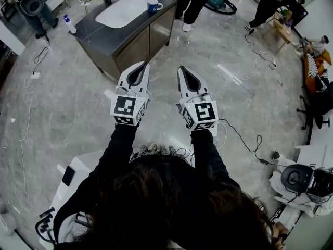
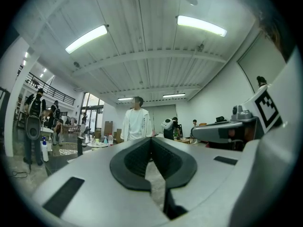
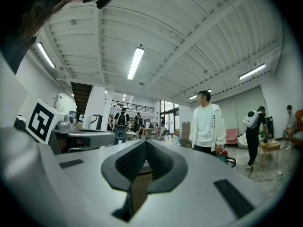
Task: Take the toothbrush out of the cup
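- Left gripper (image 1: pixel 141 66): jaws pressed together, empty, pointing level toward far side.
- Right gripper (image 1: pixel 183 71): jaws together too, empty, level, just right of left one, not touching.
- Left arm (image 1: pixel 118 147), right arm (image 1: pixel 207 150): black sleeves, stretched forward side by side.
- Left marker cube (image 1: pixel 126 110), right marker cube (image 1: pixel 200 114): at grippers' near ends.

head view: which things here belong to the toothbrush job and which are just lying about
Job: blue cup on the sink counter; left gripper and right gripper, both shut, empty. Toothbrush too small to make out.
Lying about: spray bottle, floor cables.
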Available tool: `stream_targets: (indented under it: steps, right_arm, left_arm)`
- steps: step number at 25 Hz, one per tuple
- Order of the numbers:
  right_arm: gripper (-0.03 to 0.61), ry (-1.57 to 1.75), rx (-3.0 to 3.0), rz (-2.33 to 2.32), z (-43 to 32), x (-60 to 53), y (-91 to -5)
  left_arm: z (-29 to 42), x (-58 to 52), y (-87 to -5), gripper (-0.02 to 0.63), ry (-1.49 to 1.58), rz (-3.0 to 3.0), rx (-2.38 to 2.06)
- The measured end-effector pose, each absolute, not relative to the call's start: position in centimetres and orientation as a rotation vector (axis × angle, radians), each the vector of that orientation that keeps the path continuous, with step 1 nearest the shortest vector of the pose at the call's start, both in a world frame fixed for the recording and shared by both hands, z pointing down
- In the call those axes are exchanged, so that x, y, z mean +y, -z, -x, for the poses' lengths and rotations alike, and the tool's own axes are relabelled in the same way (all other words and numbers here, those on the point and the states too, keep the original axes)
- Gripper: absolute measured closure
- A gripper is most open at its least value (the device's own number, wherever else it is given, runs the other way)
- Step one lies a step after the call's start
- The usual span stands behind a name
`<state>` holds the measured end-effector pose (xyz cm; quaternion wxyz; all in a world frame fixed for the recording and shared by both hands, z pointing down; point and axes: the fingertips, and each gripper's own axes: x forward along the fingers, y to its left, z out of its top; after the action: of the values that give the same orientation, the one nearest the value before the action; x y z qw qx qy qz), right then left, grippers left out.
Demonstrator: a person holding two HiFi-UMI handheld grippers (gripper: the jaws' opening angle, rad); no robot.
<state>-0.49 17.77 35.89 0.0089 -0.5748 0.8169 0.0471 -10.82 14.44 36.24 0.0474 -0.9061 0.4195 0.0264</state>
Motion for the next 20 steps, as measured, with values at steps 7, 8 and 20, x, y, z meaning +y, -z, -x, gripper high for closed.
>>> stream_targets:
  steps: [7, 8, 20]
  right_arm:
    - [0.575, -0.158, 2.565, 1.792, 0.8, 16.8, -35.7]
    - [0.575, -0.155, 2.566, 1.793, 0.7, 16.7, -35.7]
    - [0.575, -0.117, 2.591, 1.774, -1.7, 11.6, -37.0]
  left_arm:
    - [10.6, 13.4, -36.0, 0.606, -0.089, 2.775, 1.258]
    - [10.4, 13.2, -36.0, 0.606, -0.087, 2.777, 1.256]
    - [8.3, 8.3, -37.0, 0.606, -0.054, 2.778, 1.287]
